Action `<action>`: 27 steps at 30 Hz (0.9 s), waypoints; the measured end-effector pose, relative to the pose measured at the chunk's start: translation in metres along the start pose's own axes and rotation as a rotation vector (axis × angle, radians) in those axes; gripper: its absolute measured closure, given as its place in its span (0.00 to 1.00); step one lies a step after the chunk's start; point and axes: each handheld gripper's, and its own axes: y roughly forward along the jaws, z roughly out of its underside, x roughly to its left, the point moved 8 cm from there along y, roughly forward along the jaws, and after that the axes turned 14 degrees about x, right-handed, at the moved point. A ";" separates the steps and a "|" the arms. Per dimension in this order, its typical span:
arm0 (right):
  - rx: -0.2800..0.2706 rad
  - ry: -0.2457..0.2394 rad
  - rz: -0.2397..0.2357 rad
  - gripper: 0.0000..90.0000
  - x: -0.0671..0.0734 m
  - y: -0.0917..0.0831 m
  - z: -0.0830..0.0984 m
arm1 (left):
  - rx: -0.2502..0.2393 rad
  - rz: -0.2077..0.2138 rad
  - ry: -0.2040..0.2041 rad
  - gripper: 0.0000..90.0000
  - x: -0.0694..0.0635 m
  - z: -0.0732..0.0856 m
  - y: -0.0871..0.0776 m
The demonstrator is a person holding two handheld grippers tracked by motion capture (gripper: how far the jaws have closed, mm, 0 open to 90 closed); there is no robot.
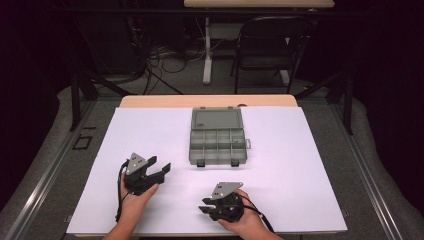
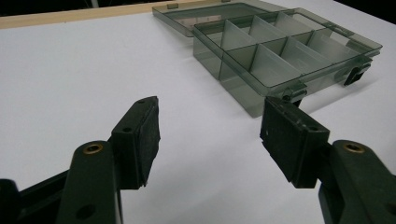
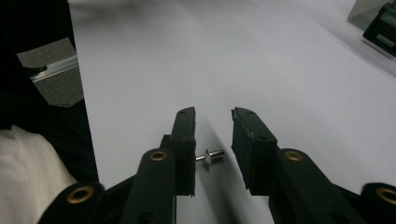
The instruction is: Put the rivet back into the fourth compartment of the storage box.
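Black jaws of the right tool [image 3: 214, 116] stand partly apart, and a small silver pin [image 3: 211, 156] lies on the white counter [image 3: 261, 60] in the gap between them. One end of the pin sits right at the left-hand jaw in the right gripper view, though I cannot tell if it touches; the other jaw is clear of it, so nothing is clamped. The pin is short and shiny, with a thicker collar at 1 end. The left tool [image 2: 210, 112] is spread wide and empty, pointing toward 1 grey see-through organiser box [image 2: 280, 51] ahead of it, lid folded back, with 8 compartments.
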 end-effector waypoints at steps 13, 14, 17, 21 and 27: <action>0.037 -0.019 0.000 0.82 0.000 0.005 0.005 | 0.001 0.000 0.000 0.42 0.000 0.000 0.000; 0.039 -0.018 0.004 0.83 0.000 0.005 0.005 | 0.002 0.000 0.001 0.42 0.000 0.000 0.000; 0.036 -0.011 0.001 0.83 -0.001 0.005 0.005 | 0.001 0.001 -0.001 0.42 0.000 0.000 0.000; 0.038 -0.008 0.002 0.83 -0.001 0.005 0.005 | 0.002 0.002 -0.002 0.42 -0.001 0.000 0.001; 0.023 0.004 0.013 0.84 -0.004 0.002 0.002 | 0.002 0.001 -0.001 0.42 0.000 0.000 0.001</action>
